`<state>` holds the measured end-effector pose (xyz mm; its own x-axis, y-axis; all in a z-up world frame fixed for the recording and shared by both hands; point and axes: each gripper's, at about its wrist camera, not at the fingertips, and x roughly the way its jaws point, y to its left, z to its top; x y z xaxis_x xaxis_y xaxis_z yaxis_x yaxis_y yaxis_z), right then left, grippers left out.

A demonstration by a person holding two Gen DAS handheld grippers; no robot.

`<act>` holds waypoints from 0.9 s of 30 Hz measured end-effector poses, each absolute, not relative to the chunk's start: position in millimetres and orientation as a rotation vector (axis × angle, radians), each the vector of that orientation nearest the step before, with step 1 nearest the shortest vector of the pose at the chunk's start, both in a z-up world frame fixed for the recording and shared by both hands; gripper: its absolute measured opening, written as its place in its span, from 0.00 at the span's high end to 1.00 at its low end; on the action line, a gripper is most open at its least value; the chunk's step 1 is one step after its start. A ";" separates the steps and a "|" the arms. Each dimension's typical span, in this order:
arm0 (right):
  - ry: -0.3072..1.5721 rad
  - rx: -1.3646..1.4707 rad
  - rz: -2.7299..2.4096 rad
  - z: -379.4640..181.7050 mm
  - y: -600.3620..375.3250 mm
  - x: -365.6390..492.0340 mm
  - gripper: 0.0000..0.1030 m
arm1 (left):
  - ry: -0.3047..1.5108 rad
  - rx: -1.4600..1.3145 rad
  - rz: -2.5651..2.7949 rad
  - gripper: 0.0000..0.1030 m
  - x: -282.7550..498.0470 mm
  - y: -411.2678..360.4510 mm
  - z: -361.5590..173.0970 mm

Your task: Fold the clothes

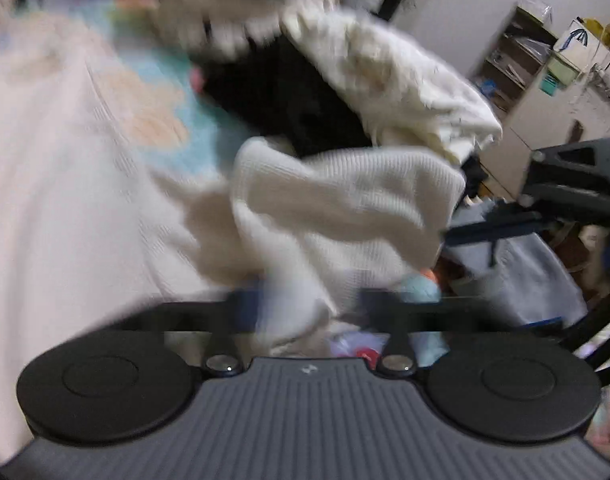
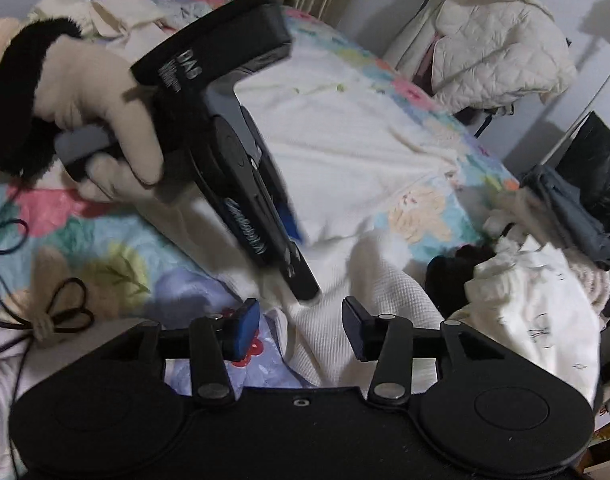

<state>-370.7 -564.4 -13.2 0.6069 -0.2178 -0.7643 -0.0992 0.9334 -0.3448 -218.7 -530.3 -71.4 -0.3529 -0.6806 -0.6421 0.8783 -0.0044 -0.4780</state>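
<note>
A white waffle-knit garment (image 2: pixel 345 136) lies spread on a floral bed sheet (image 2: pixel 105 248). One part of it rises in a ridge (image 2: pixel 389 280) at the near edge. My right gripper (image 2: pixel 301 330) is open just above that ridge, its blue pads on either side of the cloth. A hand (image 2: pixel 97 92) with a black fuzzy cuff holds my left gripper (image 2: pixel 303 288), whose tips point down into the same cloth. The blurred left wrist view shows my left gripper (image 1: pixel 307 308) open with white cloth (image 1: pixel 337 208) bunched between its fingers. My right gripper (image 1: pixel 473 232) is at the cloth's right edge.
A heap of clothes sits at the bed's far end: a cream garment (image 1: pixel 385 80), a black fleece (image 1: pixel 289 100), a white piece (image 2: pixel 533 304). A quilted jacket (image 2: pixel 497 40) hangs on a rack. Dark cables (image 2: pixel 65 312) trail at the left. A shelf unit (image 1: pixel 517 60) stands by the wall.
</note>
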 end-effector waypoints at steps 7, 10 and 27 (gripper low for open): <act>0.853 -0.513 -0.158 -39.2 -555.2 -352.8 0.37 | 1.178 -0.175 -1.730 0.95 -179.1 -512.8 -48.2; 0.772 -0.551 -0.275 -33.5 -556.7 -343.5 0.43 | 1.147 -0.245 -1.746 0.95 -172.5 -507.8 -28.7; 0.571 0.162 -0.777 108.8 -745.9 -475.7 0.98 | 0.930 0.049 -1.532 0.28 -183.2 -488.9 -37.9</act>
